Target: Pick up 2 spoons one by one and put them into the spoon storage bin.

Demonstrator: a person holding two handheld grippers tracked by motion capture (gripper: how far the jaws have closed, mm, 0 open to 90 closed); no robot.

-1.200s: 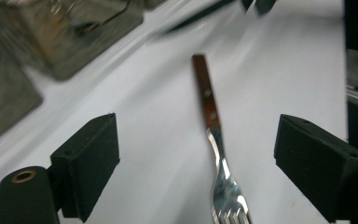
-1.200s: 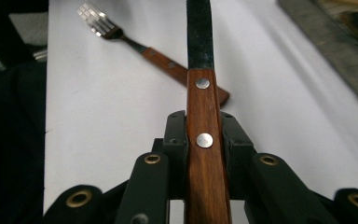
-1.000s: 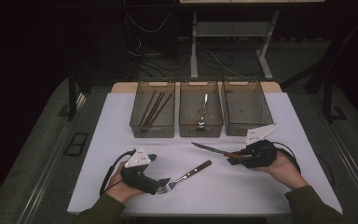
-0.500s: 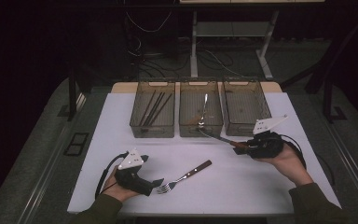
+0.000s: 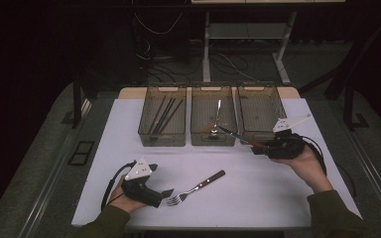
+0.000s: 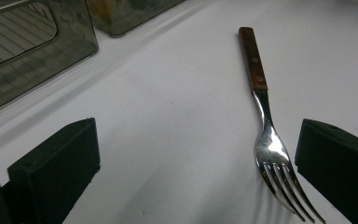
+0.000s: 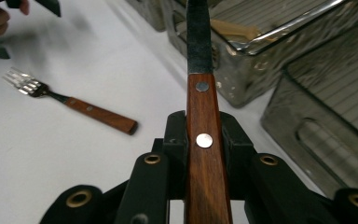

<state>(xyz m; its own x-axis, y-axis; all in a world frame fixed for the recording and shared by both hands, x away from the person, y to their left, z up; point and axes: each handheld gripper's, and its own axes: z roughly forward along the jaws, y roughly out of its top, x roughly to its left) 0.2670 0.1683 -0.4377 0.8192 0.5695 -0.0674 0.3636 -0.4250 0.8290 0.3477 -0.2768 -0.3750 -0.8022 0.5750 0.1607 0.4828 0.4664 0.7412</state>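
Observation:
A wooden-handled knife (image 5: 235, 135) hangs over the table in front of the bins, its blade pointing left toward the middle bin (image 5: 213, 141). My right gripper (image 5: 258, 147) is shut on its handle. The right gripper view shows the handle (image 7: 203, 140) clamped between the jaws and the dark blade reaching over a bin's edge. A fork (image 5: 196, 188) with a wooden handle lies flat on the white table (image 5: 258, 198). My left gripper (image 5: 166, 194) rests open right by its tines. In the left gripper view the fork (image 6: 265, 135) lies close to the right-hand jaw, untouched.
Three clear bins stand in a row at the back. The left bin (image 5: 161, 141) holds dark sticks, the middle one a spoon (image 5: 216, 119), and the right bin (image 5: 260, 111) looks bare. The table's front edge runs just below both hands.
My right gripper has carried the knife away from the person and slightly up, closer to the bins. The left gripper and the fork have stayed in place.

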